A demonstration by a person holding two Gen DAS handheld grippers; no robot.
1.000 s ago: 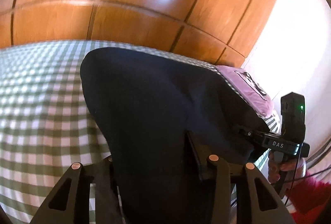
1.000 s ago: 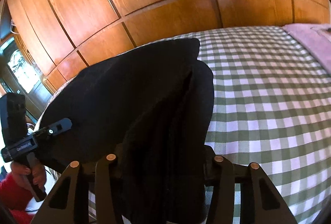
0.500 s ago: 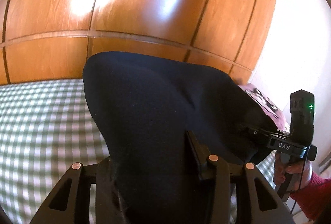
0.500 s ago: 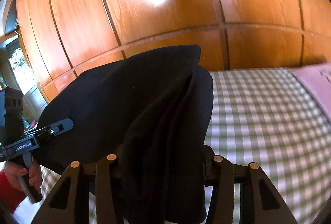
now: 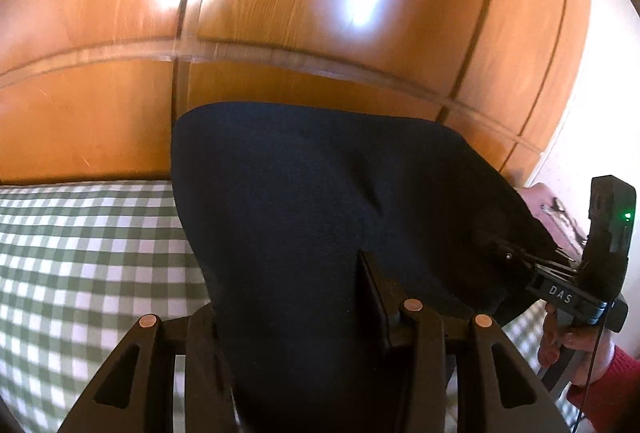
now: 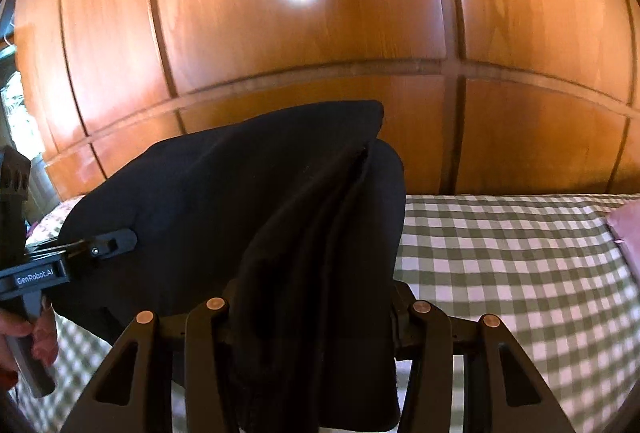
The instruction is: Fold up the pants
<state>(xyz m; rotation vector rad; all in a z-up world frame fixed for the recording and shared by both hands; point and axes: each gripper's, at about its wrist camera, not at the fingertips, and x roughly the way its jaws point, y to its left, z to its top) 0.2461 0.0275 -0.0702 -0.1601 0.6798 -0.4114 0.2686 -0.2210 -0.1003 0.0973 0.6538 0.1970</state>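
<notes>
Tongs on the left [image 5: 300,317] and tongs on the right [image 6: 316,305] each pinch one end of the dark pants [image 5: 320,201], which hang doubled between them above the checked bed [image 5: 80,253], long axis running hand to hand, folded bulk bunched in the right grip.

Green-checked bed [image 6: 520,257], pink cloth [image 6: 628,233] atop

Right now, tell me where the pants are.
The dark pants hang lifted above the checked bedspread, clamped between the left gripper and right gripper, before the wooden panel wall.
</notes>
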